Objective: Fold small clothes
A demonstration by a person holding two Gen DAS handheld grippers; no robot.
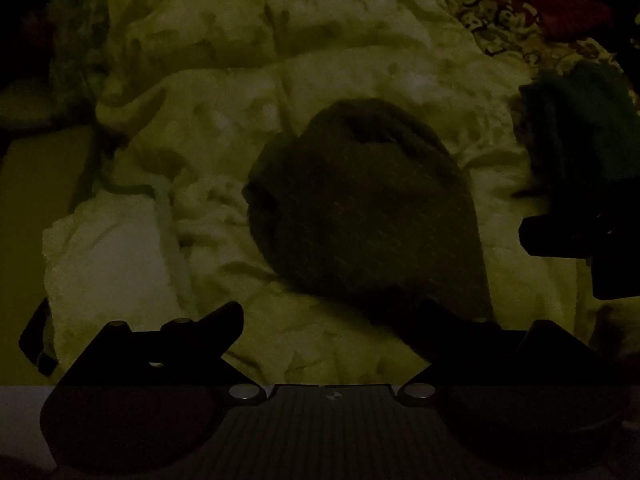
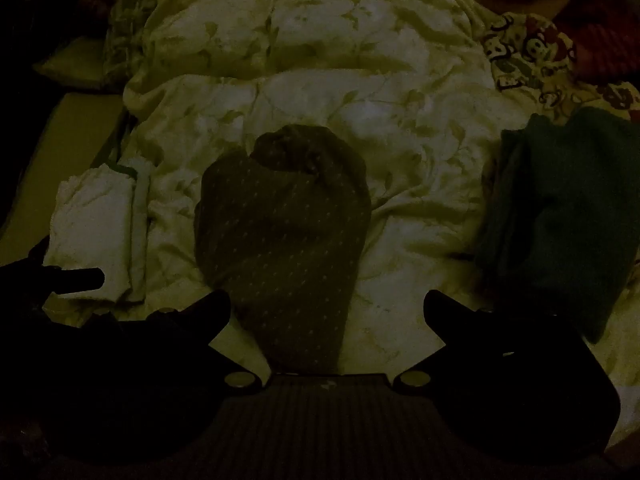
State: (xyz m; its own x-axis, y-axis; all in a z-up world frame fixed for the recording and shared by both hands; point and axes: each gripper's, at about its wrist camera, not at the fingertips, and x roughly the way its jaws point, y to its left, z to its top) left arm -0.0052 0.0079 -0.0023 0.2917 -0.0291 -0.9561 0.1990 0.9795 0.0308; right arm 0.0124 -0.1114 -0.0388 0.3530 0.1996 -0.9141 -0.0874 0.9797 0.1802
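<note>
The scene is very dim. A dark dotted sock [image 2: 280,236] lies flat on a pale quilt [image 2: 400,184], its cuff end bunched at the far side. It also shows in the left wrist view [image 1: 368,212]. My right gripper [image 2: 326,312] is open, with the sock's near end lying between its fingers. My left gripper [image 1: 328,320] is open, just in front of the sock's near edge, and its right finger [image 1: 440,320] overlaps the sock. The left gripper's finger [image 2: 76,278] shows at the left of the right wrist view. The right gripper [image 1: 560,236] shows at the right edge of the left wrist view.
A folded white cloth [image 2: 96,232] lies left of the sock; it also shows in the left wrist view [image 1: 108,256]. A dark green folded garment [image 2: 560,208] lies to the right. A patterned fabric [image 2: 528,56] lies at the far right. The bed's edge [image 2: 68,136] runs along the left.
</note>
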